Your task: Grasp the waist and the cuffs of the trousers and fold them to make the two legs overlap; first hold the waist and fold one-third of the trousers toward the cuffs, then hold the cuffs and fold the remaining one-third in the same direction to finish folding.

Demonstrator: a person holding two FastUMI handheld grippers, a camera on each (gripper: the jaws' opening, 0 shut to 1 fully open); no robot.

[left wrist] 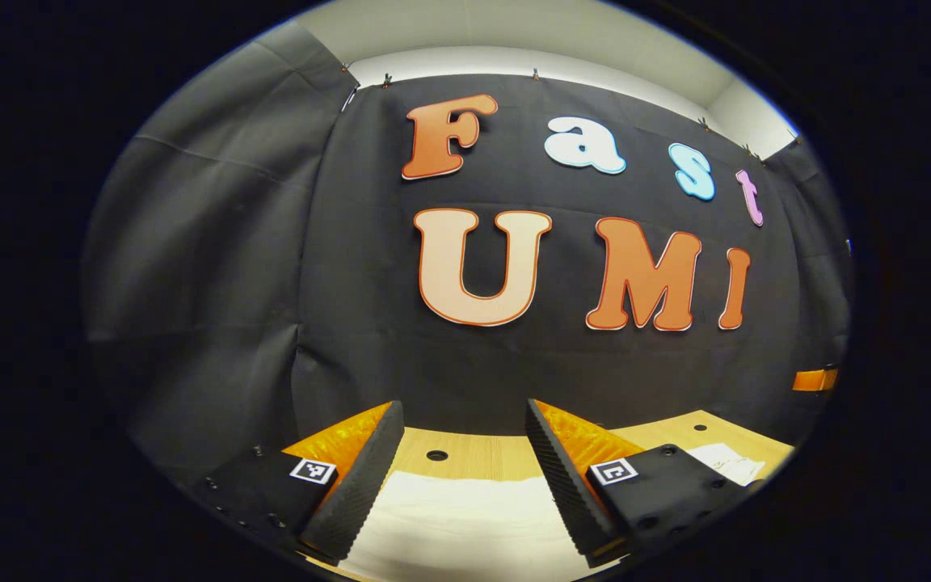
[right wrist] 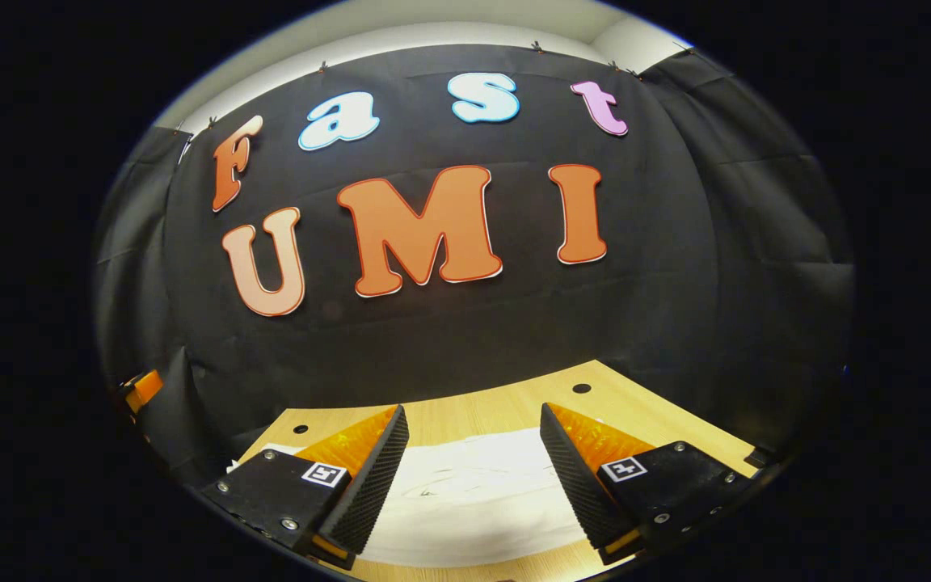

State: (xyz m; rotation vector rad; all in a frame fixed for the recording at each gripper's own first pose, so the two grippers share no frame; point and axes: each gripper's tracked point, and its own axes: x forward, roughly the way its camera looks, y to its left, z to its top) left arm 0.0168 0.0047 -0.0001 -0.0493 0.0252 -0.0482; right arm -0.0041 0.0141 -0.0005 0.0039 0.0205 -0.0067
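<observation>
White trousers [left wrist: 457, 517] lie flat on a light wooden table [left wrist: 473, 453]. In the left gripper view my left gripper [left wrist: 461, 432] hovers open above the cloth, with the fabric showing between its fingers. A further patch of the white trousers [left wrist: 728, 462] shows past the right finger. In the right gripper view the trousers [right wrist: 473, 493] spread across the table [right wrist: 514, 404], and my right gripper [right wrist: 473, 428] is open over them, holding nothing. Faint creases mark the cloth between the fingers.
The booth's black cloth wall stands close behind the table in both views. Round holes [left wrist: 436, 455] [right wrist: 582, 388] dot the tabletop near its far edge. An orange object [left wrist: 815, 379] sits at the right edge of the left gripper view; another orange object [right wrist: 142, 390] is at the left of the right gripper view.
</observation>
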